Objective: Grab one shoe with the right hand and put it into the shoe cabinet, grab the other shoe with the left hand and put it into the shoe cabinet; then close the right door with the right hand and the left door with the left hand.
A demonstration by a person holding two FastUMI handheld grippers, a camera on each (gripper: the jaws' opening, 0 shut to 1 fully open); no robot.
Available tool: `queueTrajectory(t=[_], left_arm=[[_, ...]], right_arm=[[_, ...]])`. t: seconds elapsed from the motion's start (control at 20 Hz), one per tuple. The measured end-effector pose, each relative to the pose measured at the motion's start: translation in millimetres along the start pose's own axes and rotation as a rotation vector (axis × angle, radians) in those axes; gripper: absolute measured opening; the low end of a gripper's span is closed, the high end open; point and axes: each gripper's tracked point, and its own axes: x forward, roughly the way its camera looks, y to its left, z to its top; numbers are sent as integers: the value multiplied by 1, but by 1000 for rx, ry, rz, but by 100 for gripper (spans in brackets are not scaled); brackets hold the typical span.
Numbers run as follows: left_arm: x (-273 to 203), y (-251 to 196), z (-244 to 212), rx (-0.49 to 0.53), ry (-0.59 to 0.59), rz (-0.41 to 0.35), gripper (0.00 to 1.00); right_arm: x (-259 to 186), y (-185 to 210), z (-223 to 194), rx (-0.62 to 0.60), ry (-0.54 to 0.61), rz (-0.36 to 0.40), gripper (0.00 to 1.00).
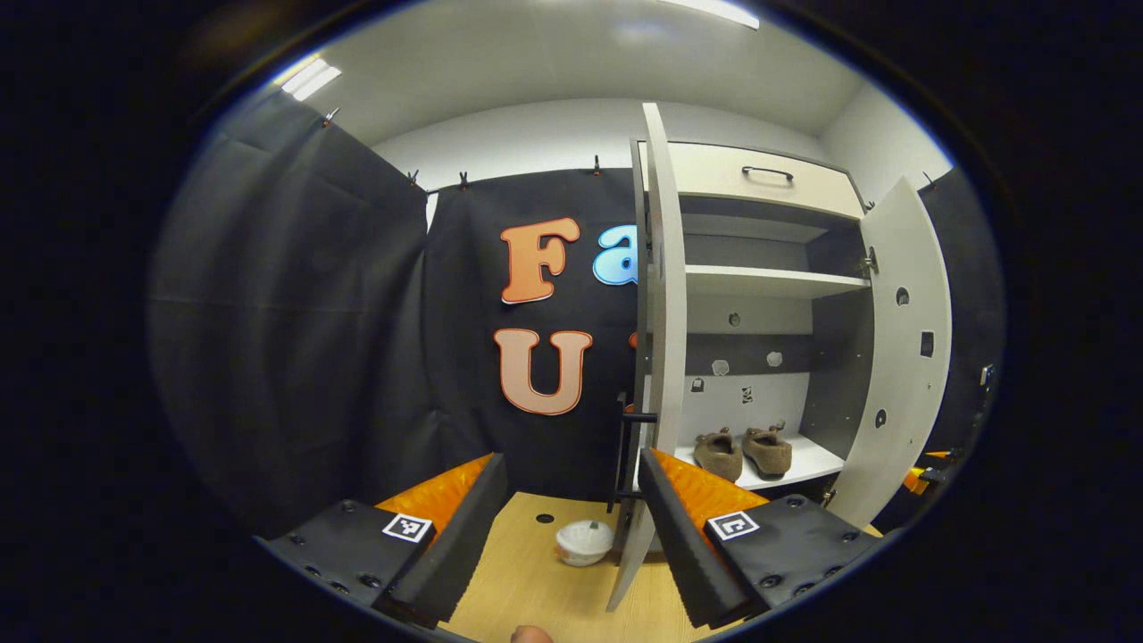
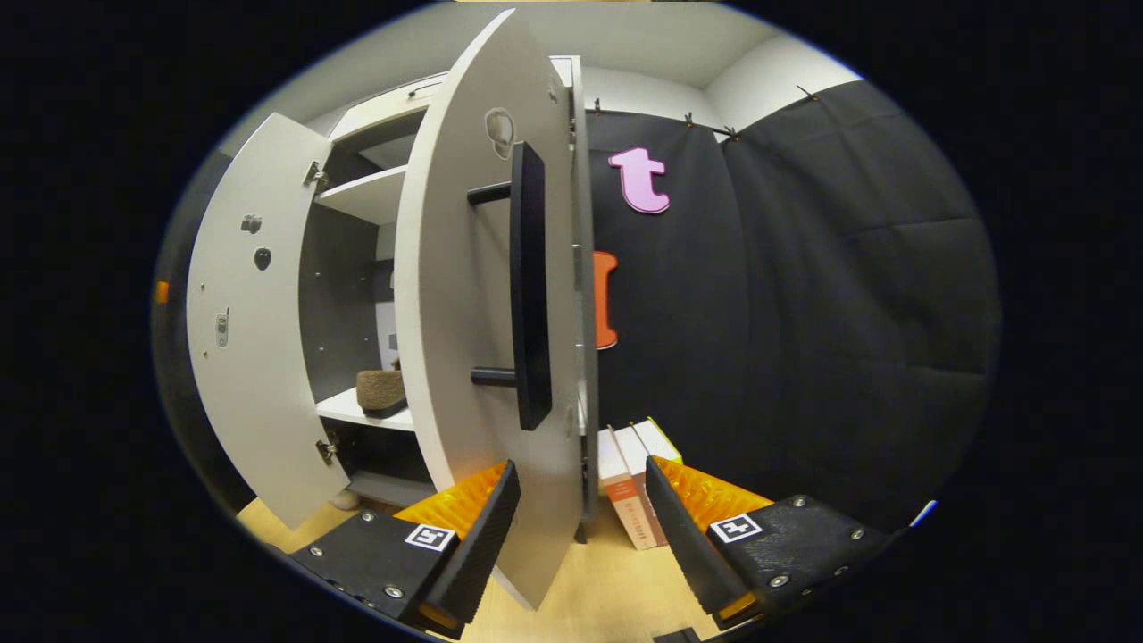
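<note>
Right gripper (image 2: pixel 580 527) is spread wide and empty, the right door (image 2: pixel 464 313) edge between its fingers; left gripper (image 1: pixel 571 527) likewise at the left door (image 1: pixel 663 295). Both shoes (image 1: pixel 743 451) sit on the cabinet shelf (image 1: pixel 813 460) — a glancing push could slip off the edge, or one door could clip the other.

No words or numbers can be read. The books (image 2: pixel 636 487) by the cabinet's right door (image 2: pixel 464 339), at five o'clock, carry print too small to make out.
</note>
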Motion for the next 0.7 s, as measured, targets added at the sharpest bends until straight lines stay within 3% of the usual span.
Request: queueTrajectory(t=[0.4,0.7], left_arm=[[7,32,-9,1,12,-29,96],[18,54,-17,-21,38,-52,95]], right_arm=[[48,106,8,19,-24,125,89],[91,147,9,-17,-10,103,88]])
